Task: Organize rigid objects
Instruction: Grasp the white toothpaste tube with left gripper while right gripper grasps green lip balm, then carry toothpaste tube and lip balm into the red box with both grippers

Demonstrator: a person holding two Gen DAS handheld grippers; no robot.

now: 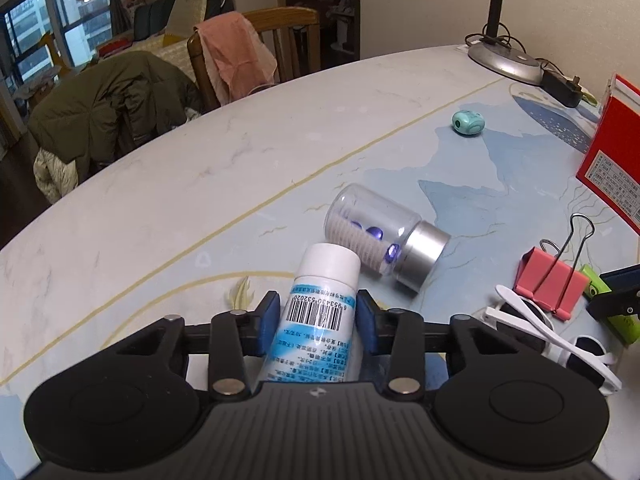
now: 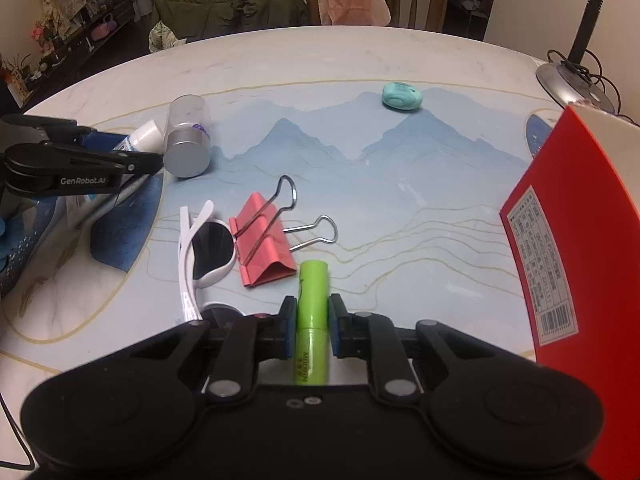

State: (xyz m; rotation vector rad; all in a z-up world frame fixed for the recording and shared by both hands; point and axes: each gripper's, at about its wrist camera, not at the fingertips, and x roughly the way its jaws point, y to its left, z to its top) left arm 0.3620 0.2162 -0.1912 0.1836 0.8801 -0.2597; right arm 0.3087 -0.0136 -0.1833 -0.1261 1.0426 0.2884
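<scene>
Two grippers each clamp one item low over the table (image 2: pixel 360 64). Left gripper (image 1: pixel 318 320) jaws pinch a white tube (image 1: pixel 316 316) just below its cap, beside a toppled jar (image 1: pixel 384 236). Right gripper (image 2: pixel 313 328) jaws squeeze a green stick (image 2: pixel 312 304) mid-body. Both look light; the tube probably yields, the stick seems stiff and slippery.

On your table (image 2: pixel 320 64) you have one white tube (image 1: pixel 316 320); one clear jar (image 1: pixel 384 236) with a silver cap; one green stick (image 2: pixel 313 316); one pink binder clip (image 2: pixel 266 240); one pair of white sunglasses (image 2: pixel 208 248); one teal sharpener (image 2: pixel 401 97); one red box (image 2: pixel 580 260); one lamp (image 1: pixel 505 60); two chairs beyond.
</scene>
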